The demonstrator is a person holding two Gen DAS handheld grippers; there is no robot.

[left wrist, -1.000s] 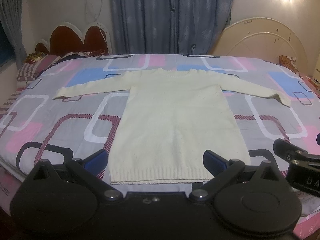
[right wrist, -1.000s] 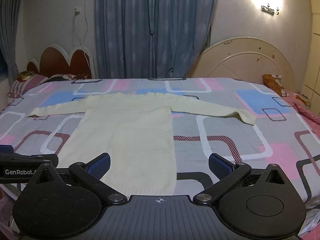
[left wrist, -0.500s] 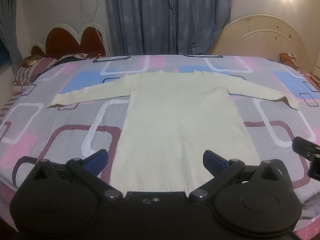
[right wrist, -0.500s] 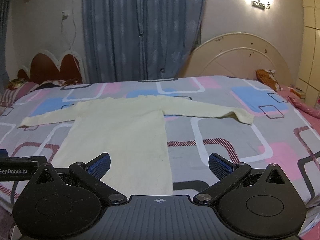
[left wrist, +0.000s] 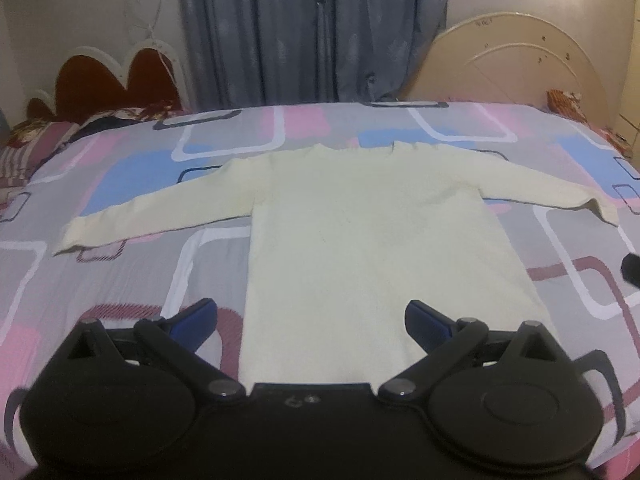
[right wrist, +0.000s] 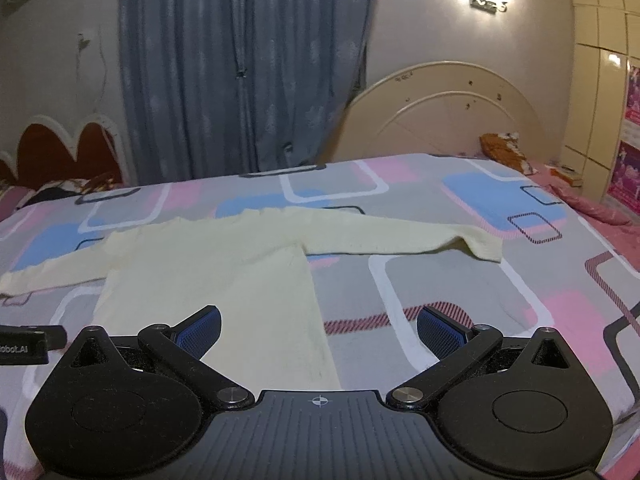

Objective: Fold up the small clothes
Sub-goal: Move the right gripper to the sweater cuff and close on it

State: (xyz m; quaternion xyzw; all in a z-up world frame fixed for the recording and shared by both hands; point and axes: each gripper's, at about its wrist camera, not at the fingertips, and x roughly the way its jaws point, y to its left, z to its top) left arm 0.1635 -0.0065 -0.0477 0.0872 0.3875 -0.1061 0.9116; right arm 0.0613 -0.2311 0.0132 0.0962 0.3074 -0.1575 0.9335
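Bedroom, dim warm light. Bed [left wrist: 132, 288] covered in grey sheet with pink, blue, white and maroon rounded-square print. Blue-grey curtains [left wrist: 316, 32] behind, centre of far wall. Red scalloped headboard [left wrist: 104, 80] far left, cream arched headboard [left wrist: 516, 64] far right. Wall lamp [right wrist: 486, 0] lit, upper right in right wrist view. Striped pillow [left wrist: 28, 152] at far left edge of bed.

Cream knit sweater [left wrist: 360, 240] laid flat on bed, neck toward curtains, hem toward cameras. Both sleeves spread out sideways, angled slightly down. Left sleeve cuff [left wrist: 76, 236] resting on sheet well left of body; right sleeve cuff [left wrist: 600, 210] near right edge of left wrist view, slightly bunched. Same sweater [right wrist: 208, 280] in right wrist view sits left of centre, with right cuff [right wrist: 486, 248] folded up a little.

Left claw [left wrist: 311, 320] spread wide, empty, blue pads [left wrist: 196, 316] apart. Positioned over lower body of sweater; hem hidden under claw housing. Contact with fabric: cannot tell.

Right claw [right wrist: 319, 330] also spread wide, empty, blue pads [right wrist: 442, 334] apart. Left finger over sweater's right side, right finger over bare sheet; sweater's right side seam between them. Contact: cannot tell.

Black edge of left claw [right wrist: 24, 344] visible at left margin of right wrist view; sliver of right claw [left wrist: 632, 274] at right margin of left wrist view. Side by side, apart.
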